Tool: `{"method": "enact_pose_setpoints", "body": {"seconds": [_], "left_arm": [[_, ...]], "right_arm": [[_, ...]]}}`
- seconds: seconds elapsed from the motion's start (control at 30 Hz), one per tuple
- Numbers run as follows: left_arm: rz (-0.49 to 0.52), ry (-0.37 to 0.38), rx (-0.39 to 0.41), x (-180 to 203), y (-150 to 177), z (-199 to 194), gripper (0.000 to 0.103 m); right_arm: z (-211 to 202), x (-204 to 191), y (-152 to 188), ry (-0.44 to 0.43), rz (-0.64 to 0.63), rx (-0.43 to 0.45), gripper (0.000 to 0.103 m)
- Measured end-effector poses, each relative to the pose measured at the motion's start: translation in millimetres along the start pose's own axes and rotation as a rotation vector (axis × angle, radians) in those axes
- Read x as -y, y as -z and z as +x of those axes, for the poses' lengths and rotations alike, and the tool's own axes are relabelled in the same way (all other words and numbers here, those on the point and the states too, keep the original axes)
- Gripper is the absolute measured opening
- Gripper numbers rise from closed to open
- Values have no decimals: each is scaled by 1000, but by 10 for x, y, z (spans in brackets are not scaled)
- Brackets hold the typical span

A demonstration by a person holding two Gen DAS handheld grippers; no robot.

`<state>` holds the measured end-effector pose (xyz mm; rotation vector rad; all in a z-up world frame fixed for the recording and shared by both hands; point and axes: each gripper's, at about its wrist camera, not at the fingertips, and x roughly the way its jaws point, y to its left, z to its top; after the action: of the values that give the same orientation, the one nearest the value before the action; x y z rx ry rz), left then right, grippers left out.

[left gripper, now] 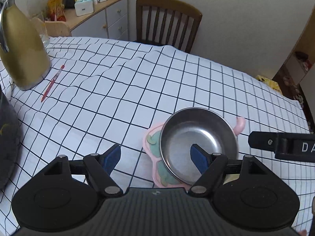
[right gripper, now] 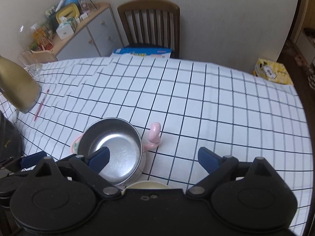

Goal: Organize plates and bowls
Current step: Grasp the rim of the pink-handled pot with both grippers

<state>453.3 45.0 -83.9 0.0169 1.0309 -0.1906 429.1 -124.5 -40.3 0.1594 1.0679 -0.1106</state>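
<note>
Both grippers gape wide, holding nothing: left gripper at lower centre has the steel bowl, resting on a pink plate, behind its right finger; right gripper has the bowl behind its left finger.

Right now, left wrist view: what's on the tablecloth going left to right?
Gold kettle → red pen → pink plate → steel bowl sitting on that plate → pink handle-like piece just past the bowl's right rim.
</note>
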Motion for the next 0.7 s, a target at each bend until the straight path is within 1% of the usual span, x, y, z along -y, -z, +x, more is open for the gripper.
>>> {"method": "enact_pose_setpoints", "body": {"seconds": [0.07, 0.2, 0.23, 0.3, 0.43, 0.47, 0.53, 0.6, 0.63, 0.7], "left_arm": [[-15, -1, -17, -1, -11, 107, 77], [-33, -15, -39, 6, -6, 255, 77], [-43, -15, -43, -7, -4, 285, 77], [-74, -10, -56, -44, 2, 342, 77], [-93, -16, -64, -81, 16, 422, 76], [-95, -19, -60, -84, 20, 425, 76], [-97, -20, -57, -82, 19, 437, 76], [-97, -18, -72, -66, 15, 459, 65], [-104, -15, -89, -65, 10, 482, 64], [-127, -2, -101, -76, 8, 500, 55]], "right_arm": [[127, -4, -14, -10, 4, -22, 94], [323, -37, -21, -32, 7, -67, 85], [353, -42, -18, -36, 10, -73, 81], [423, -54, -28, -39, 11, -83, 80], [518, -69, -22, -33, 9, -94, 72], [545, -74, -16, -31, 6, -100, 70], [578, -88, 2, -32, -3, -108, 60], [604, -101, 15, -31, -9, -112, 55], [608, -106, 20, -32, -11, -112, 51], [612, -118, 29, -35, -14, -110, 49]]}}
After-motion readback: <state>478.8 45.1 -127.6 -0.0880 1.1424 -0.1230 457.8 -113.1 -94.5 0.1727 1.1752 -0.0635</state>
